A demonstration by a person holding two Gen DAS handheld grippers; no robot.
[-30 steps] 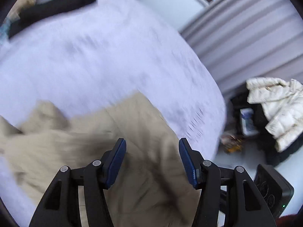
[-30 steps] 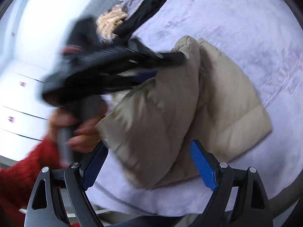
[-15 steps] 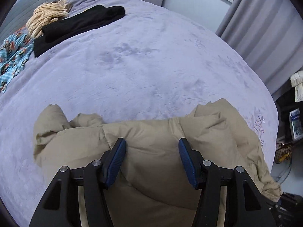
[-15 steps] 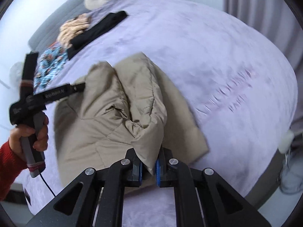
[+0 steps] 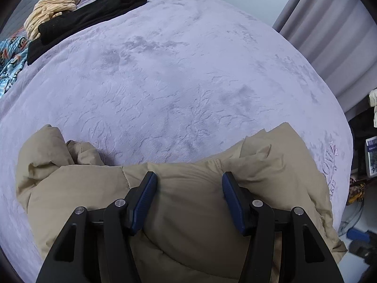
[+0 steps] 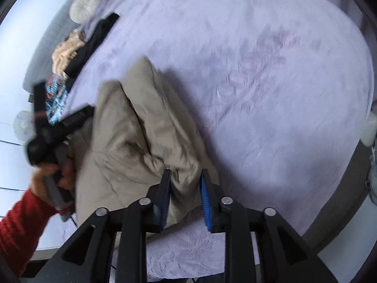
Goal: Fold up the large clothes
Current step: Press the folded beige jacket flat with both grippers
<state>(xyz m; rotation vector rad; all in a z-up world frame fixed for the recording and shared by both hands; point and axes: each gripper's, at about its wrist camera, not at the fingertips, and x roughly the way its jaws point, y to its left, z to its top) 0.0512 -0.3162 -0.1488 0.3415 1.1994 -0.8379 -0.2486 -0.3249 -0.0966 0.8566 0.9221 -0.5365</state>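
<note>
Bed: lavender plush blanket (image 5: 188,75) covers it, grey curtains (image 5: 329,30) behind.
Jacket: beige puffer jacket (image 5: 188,224) lies bunched at the near edge of the blanket.
Left gripper (image 5: 189,184): jaws spread wide, just above the jacket's folded top, nothing between the pads.
Right gripper (image 6: 185,188): jaws parted a little, a fold of the jacket (image 6: 141,136) between them; whether the pads press it I cannot tell.
Writing: embroidered lettering (image 5: 331,162) on the blanket beside the jacket, not readable.
Far side: black garment (image 5: 89,16), striped cloth (image 5: 49,7).
</note>
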